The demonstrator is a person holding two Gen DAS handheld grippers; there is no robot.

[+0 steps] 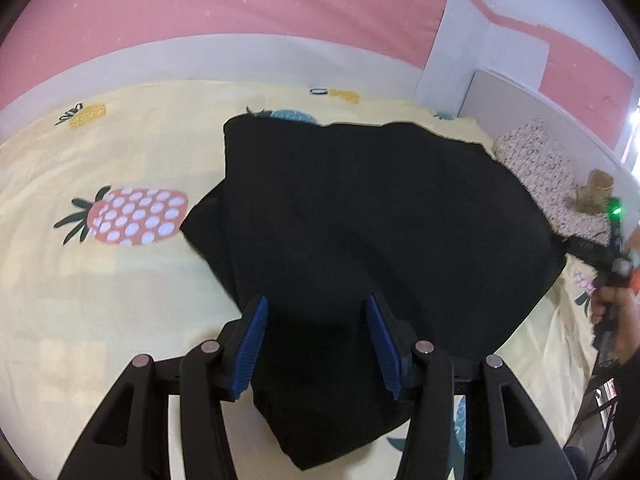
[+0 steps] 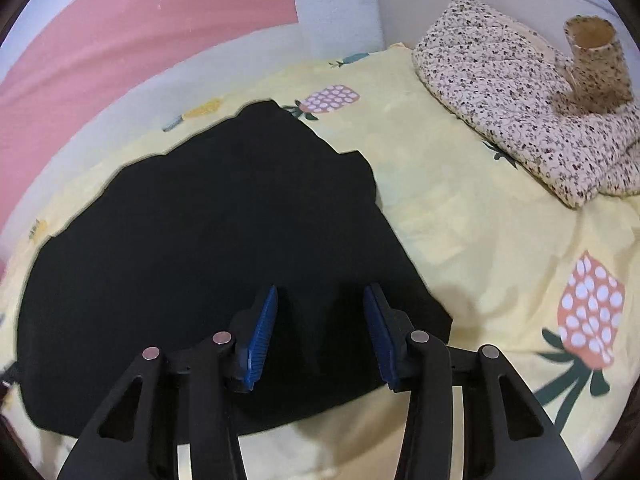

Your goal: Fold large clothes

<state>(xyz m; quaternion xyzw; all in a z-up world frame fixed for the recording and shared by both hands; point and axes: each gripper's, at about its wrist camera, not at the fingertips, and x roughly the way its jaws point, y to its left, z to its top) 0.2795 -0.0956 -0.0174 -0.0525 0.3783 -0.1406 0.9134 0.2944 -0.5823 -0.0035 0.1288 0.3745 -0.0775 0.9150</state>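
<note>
A large black garment [image 1: 360, 216] lies spread on the yellow pineapple-print bed sheet [image 1: 100, 300], partly folded, with a doubled edge on its left side. My left gripper [image 1: 316, 340] hovers over the garment's near corner, its blue pads [image 1: 252, 348] apart and nothing pinched between them. In the right wrist view the same black garment [image 2: 208, 240] fills the left and middle. My right gripper [image 2: 320, 332] stands open over its near right edge, with cloth below the pads [image 2: 260, 340] but not gripped. The right gripper and the hand holding it [image 1: 612, 308] show at the far right of the left wrist view.
A speckled folded quilt [image 2: 520, 108] with a speckled cylinder [image 2: 596, 60] on it lies at the head of the bed. A pale headboard [image 1: 520, 104] and a pink-and-white wall [image 1: 200, 8] bound the bed. Bare sheet [image 2: 500, 240] lies right of the garment.
</note>
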